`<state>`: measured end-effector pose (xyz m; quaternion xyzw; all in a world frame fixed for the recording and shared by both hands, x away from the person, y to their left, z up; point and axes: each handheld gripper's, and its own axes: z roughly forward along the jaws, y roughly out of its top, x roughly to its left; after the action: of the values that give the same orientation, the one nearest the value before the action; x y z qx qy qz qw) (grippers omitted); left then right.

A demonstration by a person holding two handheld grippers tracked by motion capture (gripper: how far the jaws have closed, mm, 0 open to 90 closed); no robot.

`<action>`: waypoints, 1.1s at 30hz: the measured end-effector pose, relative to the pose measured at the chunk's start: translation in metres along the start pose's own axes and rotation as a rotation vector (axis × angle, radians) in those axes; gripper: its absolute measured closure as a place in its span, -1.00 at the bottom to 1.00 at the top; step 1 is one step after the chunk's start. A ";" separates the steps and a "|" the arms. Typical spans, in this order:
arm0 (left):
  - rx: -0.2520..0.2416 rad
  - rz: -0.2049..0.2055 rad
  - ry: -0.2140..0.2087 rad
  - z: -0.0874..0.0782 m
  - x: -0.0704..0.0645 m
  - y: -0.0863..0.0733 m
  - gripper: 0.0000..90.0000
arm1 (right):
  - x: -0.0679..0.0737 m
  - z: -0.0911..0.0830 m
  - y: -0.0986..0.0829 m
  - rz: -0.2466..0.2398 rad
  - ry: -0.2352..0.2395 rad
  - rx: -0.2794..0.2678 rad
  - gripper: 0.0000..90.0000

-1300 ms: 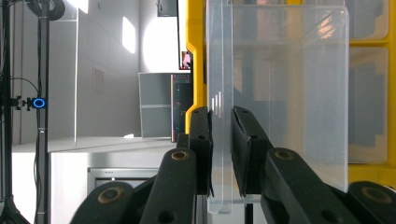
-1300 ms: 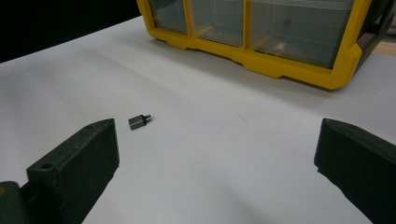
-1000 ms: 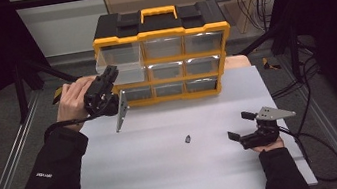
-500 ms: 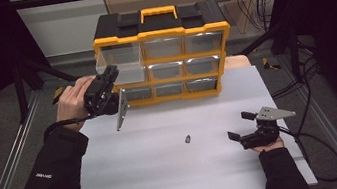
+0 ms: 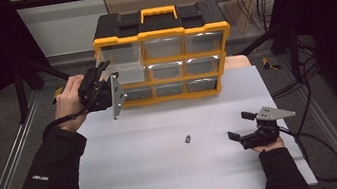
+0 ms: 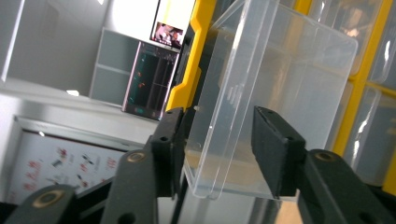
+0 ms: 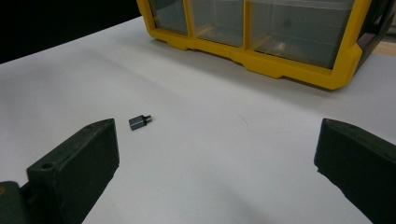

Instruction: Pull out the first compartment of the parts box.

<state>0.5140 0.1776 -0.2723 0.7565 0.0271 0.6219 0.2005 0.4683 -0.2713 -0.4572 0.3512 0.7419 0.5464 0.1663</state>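
A yellow and black drawer organizer (image 5: 161, 29) stands at the back of the white table (image 5: 168, 175). Its top-left clear drawer (image 5: 124, 64) is pulled partway out. My left gripper (image 5: 103, 70) is at that drawer's front. In the left gripper view the clear drawer (image 6: 271, 88) sits between the two jaws of my left gripper (image 6: 217, 140), which is shut on it. A small grey adapter (image 5: 188, 138) lies mid-table. My right gripper (image 5: 240, 125) rests open to the right of it. The right gripper view shows the adapter (image 7: 139, 121) just ahead of the wide-apart jaws of my right gripper (image 7: 217, 135).
The organizer's other drawers (image 5: 185, 66) are pushed in, and its yellow base (image 7: 280, 70) lies ahead of my right gripper. Cables (image 5: 306, 79) trail off the table's right side. Metal rails (image 5: 11, 168) run along the left.
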 end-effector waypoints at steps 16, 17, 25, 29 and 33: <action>0.027 -0.394 -0.132 -0.007 0.003 -0.002 -0.63 | 0.000 0.000 0.000 -0.001 -0.001 0.000 -0.99; 0.034 -0.424 -0.141 -0.009 0.002 -0.002 -0.67 | 0.000 0.000 0.000 -0.001 -0.001 0.000 -0.99; 0.017 -0.569 -0.197 -0.016 -0.005 -0.007 -0.88 | 0.000 0.000 0.000 -0.001 0.000 0.000 -0.99; 0.018 -0.636 -0.231 -0.018 -0.012 -0.010 -0.93 | 0.000 0.001 0.000 -0.001 0.000 0.001 -0.99; 0.009 -0.701 -0.260 -0.019 -0.019 -0.014 -0.97 | 0.000 0.001 0.000 -0.001 0.000 0.001 -0.99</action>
<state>0.4945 0.1897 -0.2919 0.7747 0.2615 0.4143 0.3998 0.4686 -0.2709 -0.4576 0.3508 0.7424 0.5460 0.1664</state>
